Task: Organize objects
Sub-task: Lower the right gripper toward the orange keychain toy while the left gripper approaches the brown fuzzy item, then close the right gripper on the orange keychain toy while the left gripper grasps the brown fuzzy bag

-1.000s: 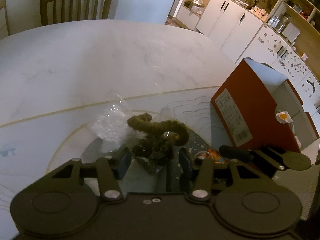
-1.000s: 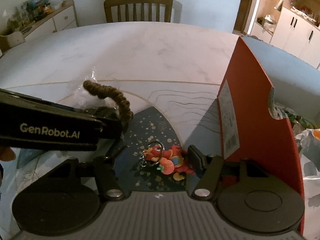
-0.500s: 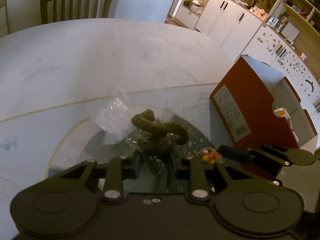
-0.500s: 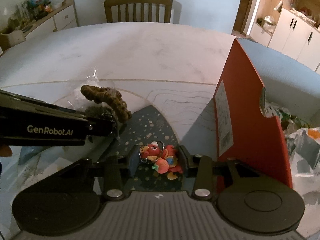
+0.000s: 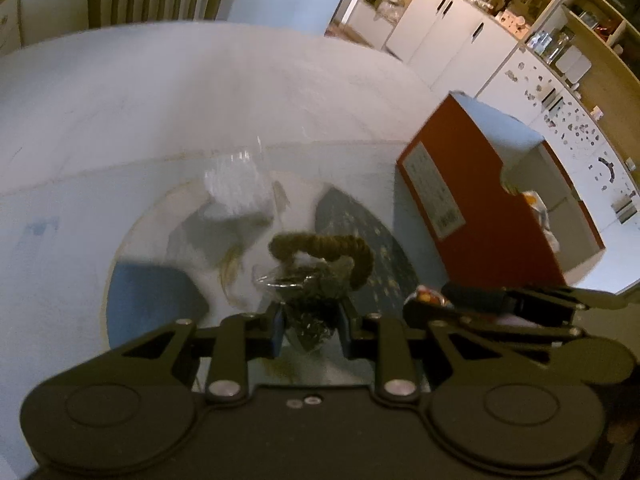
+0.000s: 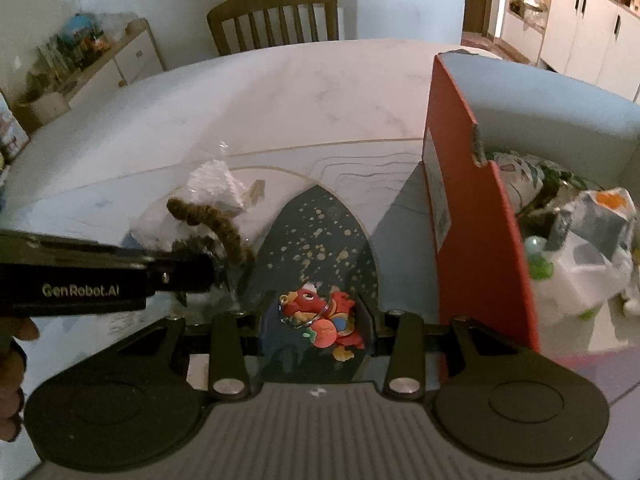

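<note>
A dim dining room with a round, pale marble-look table (image 6: pixel 280 92), a wooden chair (image 6: pixel 276 16) at its far side and white kitchen cabinets (image 5: pixel 448 28) beyond. On the table's near part lies a circular mat (image 6: pixel 320 240) with a dark speckled panel. Just right of the mat stands an open red cardboard box (image 6: pixel 472 220), already holding crumpled bags and small items.

The left gripper (image 5: pixel 310 326) is pinched onto a clear plastic packet of dark material (image 5: pixel 312 312), which carries a brown fuzzy twisted cord (image 5: pixel 324 246) looping above the fingers. It hangs over the mat, to the left of the box. Behind it on the mat rests a clear crinkled bag (image 5: pixel 236 188).

The right gripper (image 6: pixel 316 320) clamps a red cartoon keychain (image 6: pixel 320 312) with a metal ring, held between its fingers over the mat's dark panel, close beside the box's red wall.
</note>
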`<state>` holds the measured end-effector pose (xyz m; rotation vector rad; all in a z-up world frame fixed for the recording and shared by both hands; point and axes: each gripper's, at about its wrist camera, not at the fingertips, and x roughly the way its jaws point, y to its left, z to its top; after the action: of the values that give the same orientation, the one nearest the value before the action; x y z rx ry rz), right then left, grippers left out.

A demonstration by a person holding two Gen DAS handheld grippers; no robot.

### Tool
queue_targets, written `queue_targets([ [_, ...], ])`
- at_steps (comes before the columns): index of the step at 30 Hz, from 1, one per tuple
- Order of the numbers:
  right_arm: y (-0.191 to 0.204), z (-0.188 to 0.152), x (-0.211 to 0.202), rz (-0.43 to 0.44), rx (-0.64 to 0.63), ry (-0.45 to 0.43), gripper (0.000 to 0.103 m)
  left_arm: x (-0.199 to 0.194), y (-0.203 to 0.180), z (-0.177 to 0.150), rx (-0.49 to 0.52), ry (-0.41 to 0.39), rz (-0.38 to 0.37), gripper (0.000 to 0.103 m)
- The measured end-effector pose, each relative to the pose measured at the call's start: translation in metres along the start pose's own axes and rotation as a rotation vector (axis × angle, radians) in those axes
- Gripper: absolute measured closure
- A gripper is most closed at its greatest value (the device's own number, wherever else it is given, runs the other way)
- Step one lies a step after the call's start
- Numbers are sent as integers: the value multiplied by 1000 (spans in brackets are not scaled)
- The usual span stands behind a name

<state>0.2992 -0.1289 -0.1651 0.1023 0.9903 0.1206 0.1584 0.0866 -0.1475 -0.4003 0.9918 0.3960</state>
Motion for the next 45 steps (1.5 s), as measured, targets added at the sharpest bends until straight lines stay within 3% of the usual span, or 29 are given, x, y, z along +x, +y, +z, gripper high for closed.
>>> queue_targets([
  [5,-5,-5,-20,41,34,13,63,-3,-2,-17,0,82,8,78],
  [14,-1,-17,-44,144,11,33,63,-10,-18,-36,-19,70,10,78],
  [23,9,0,-15,203,-40,90,63,-18,-19,-54,-66,72,29,80],
  [33,14,16,12,137,-107,73,63,-37,-31,-62,-75,51,8,81],
  [39,1,25,-24,186,-127,14,63,-52,-40,-50,-67,-2,24,81],
  [45,-2,22,-64,276,-139,-3,63,-42,-41,-48,-82,-1,34,81],
])
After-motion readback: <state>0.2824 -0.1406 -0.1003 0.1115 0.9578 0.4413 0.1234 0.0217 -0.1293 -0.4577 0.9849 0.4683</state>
